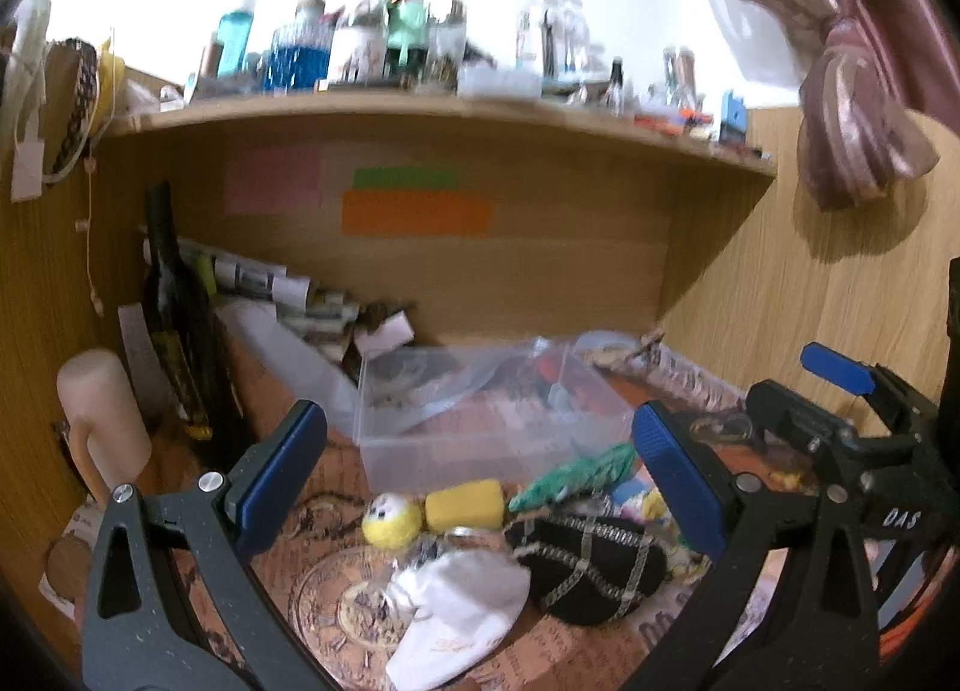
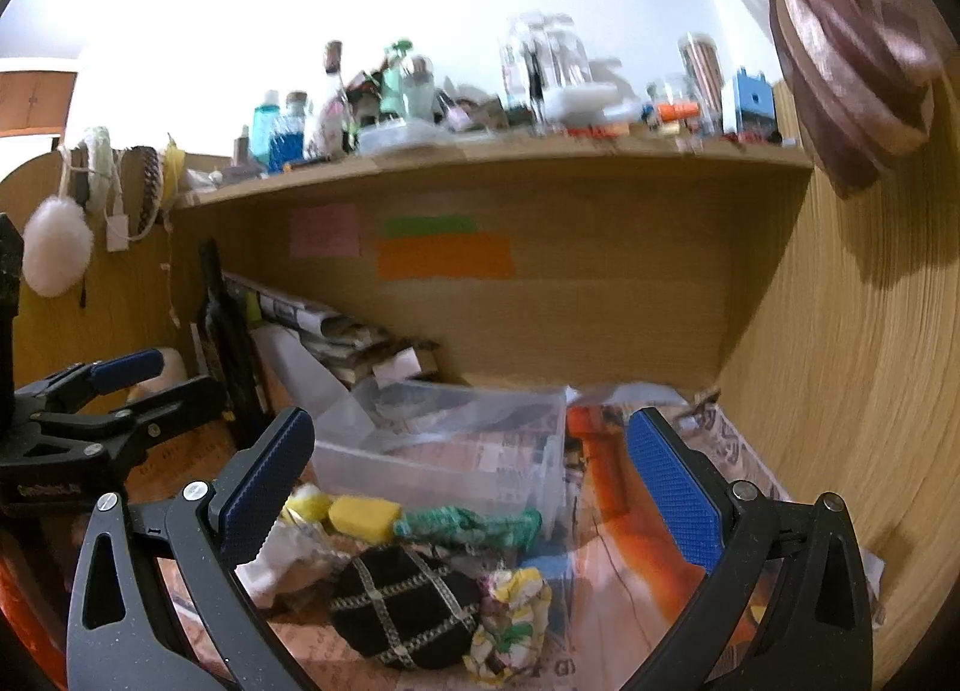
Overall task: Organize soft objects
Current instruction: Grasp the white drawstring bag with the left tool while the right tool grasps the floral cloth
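Both grippers, left gripper (image 1: 480,475) and right gripper (image 2: 474,481), spread, empty; white pouch (image 1: 456,613) clear only left.

A patterned surface (image 1: 336,595) at the bottom of the frame carries a clear plastic bin (image 1: 480,427) at centre, with a yellow sponge (image 1: 465,505), green cloth (image 1: 570,478), white pouch (image 1: 456,613) and black chained bag (image 1: 591,568) below it.

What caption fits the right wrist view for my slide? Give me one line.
Open right gripper hovers over black pouch, yellow sponge and green cloth beside a clear plastic bin.
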